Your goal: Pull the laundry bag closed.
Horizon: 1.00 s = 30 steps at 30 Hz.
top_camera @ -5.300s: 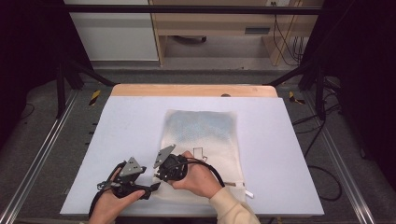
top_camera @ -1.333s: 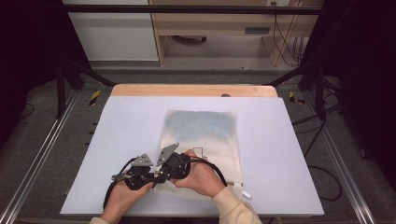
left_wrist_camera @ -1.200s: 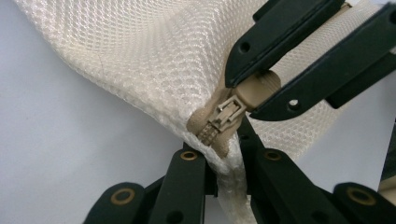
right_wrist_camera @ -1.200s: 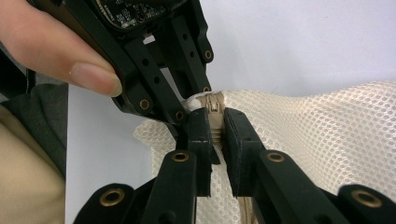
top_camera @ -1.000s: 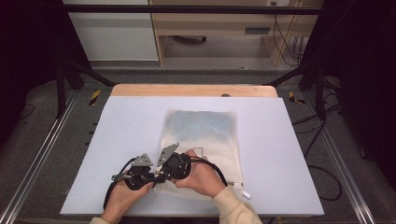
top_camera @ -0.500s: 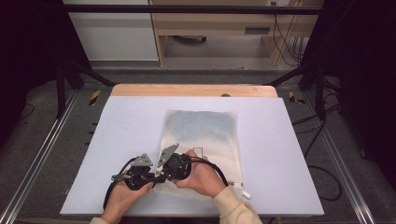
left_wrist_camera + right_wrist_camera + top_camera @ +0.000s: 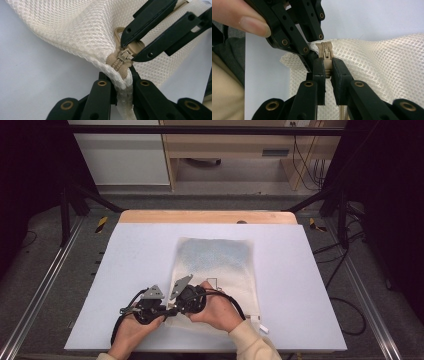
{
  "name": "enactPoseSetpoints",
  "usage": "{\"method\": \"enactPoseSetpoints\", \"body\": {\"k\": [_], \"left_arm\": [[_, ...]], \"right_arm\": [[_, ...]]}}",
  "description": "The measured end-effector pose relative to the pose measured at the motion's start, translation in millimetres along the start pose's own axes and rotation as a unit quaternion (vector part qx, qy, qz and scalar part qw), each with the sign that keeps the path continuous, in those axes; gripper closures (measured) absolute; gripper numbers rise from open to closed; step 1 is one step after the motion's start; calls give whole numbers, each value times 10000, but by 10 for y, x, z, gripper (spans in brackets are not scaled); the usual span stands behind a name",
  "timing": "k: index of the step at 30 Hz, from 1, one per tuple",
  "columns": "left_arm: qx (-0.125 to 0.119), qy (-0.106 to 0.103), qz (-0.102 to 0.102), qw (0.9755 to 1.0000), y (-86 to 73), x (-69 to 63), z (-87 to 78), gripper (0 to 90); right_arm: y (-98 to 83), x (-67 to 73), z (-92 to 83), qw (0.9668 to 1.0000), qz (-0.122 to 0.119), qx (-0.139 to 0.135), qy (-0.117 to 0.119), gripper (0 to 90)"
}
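Observation:
A white mesh bag (image 7: 215, 265) lies flat on the white table top (image 7: 115, 255). A beige zipper (image 7: 119, 65) ends at its near left corner. My left gripper (image 7: 166, 312) is shut on that corner, and its pads pinch the mesh seam (image 7: 122, 86) just below the zipper's end. My right gripper (image 7: 176, 309) meets it tip to tip and is shut on the beige zipper pull (image 7: 327, 70). In the left gripper view the right gripper's fingertips (image 7: 150, 53) close on the pull from the upper right. A thumb (image 7: 249, 18) rests on the left gripper.
A small white tag (image 7: 261, 326) sticks out at the bag's near right corner. The table's far edge is bare wood (image 7: 205, 216). Metal rails (image 7: 45, 285) run along both sides, with cables on the floor at the right (image 7: 350, 305).
Since the oldest frame my left gripper has moved right to meet the right gripper at the bag's corner. Over the last second nothing has visibly moved.

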<state>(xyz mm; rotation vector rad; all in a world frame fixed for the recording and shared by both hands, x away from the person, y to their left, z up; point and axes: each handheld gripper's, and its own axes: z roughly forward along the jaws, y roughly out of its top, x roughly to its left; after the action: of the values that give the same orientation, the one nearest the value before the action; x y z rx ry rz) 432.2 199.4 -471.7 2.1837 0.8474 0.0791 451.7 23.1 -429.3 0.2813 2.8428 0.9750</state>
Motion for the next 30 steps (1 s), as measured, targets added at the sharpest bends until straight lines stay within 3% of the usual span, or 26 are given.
{"method": "enactPoseSetpoints", "body": {"k": [1,30], "left_arm": [[-79,5,-91,9999,-1,-8,3,858],[-63,14,-13,10000,3,-19,-8,857]], "right_arm": [[2,1,-7,10000,-11,42,-33,824],[-68,-23,-13,9999,82,116,-36,824]]}}
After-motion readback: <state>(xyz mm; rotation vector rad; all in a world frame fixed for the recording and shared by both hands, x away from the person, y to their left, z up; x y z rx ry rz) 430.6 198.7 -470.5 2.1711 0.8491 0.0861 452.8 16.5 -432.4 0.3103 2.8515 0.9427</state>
